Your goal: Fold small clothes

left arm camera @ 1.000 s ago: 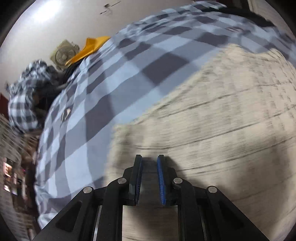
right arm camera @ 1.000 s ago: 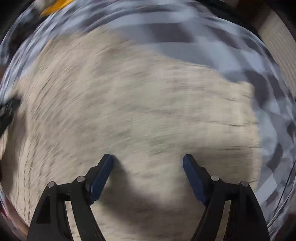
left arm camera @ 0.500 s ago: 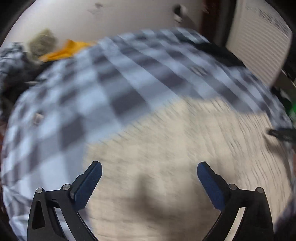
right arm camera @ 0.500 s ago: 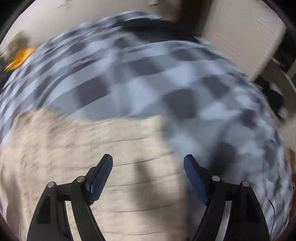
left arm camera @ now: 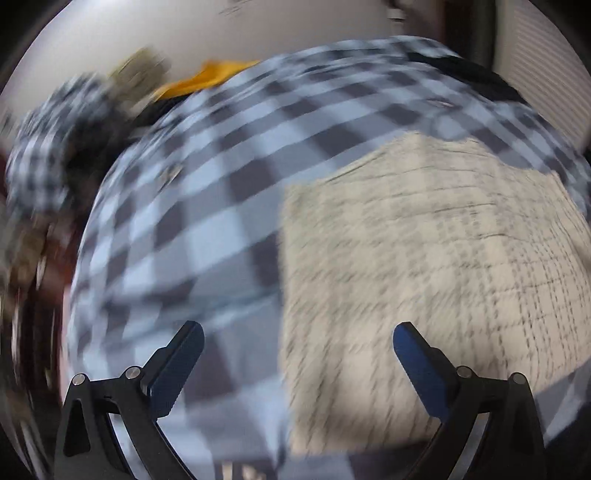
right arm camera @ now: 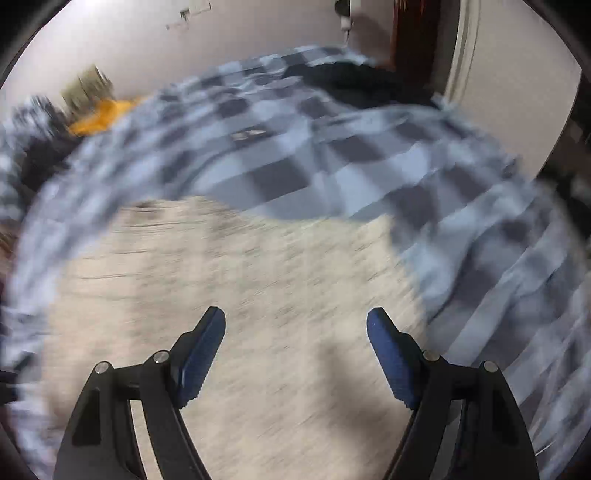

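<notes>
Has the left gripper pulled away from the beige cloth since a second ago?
Yes. The left gripper, then shut on the beige cloth, has opened and backed off toward its left edge; more checked bedspread now shows.

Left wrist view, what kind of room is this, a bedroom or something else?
Probably a bedroom. A checked bedspread covers a wide soft surface, a beige cloth lies on it for folding, and more clothes, a yellow one among them, sit piled by the plain wall.
</notes>
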